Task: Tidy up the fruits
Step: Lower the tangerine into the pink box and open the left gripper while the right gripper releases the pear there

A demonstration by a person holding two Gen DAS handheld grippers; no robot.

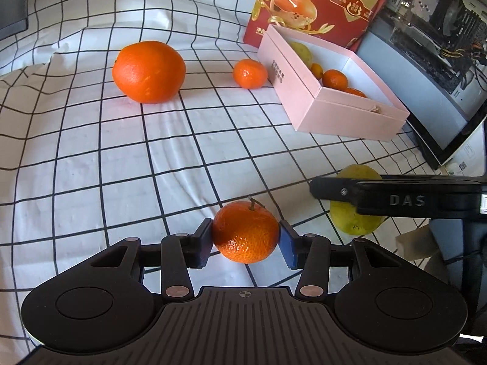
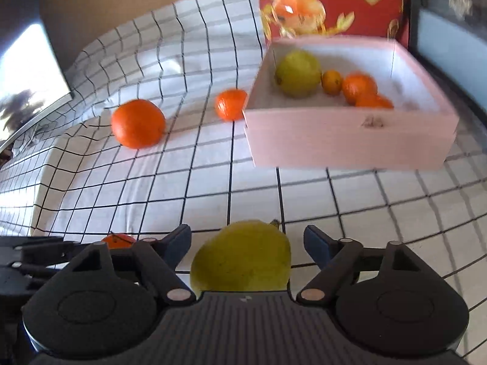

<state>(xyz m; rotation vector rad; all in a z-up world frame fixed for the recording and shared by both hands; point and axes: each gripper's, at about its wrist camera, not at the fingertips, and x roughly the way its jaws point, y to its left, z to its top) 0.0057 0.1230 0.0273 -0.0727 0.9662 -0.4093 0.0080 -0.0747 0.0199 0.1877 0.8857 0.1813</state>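
Note:
My left gripper [image 1: 246, 238] is shut on a small mandarin [image 1: 245, 231] with a stem, just above the checked cloth. My right gripper [image 2: 247, 245] is open around a yellow-green pear [image 2: 242, 258]; its pads stand a little apart from the pear's sides. In the left wrist view the pear [image 1: 356, 216] lies at the right, under the right gripper's finger [image 1: 395, 193]. The pink box [image 2: 347, 140] holds a second pear [image 2: 297, 72] and several small oranges. A big orange [image 1: 148, 71] and a small mandarin [image 1: 250, 73] lie on the cloth left of the box [image 1: 344, 115].
A red printed carton [image 1: 319, 3] stands behind the pink box. An open computer case [image 1: 432, 45] sits at the right. A dark screen [image 2: 27, 76] stands at the far left. The white checked cloth [image 1: 152, 167] covers the table and is wrinkled at the back.

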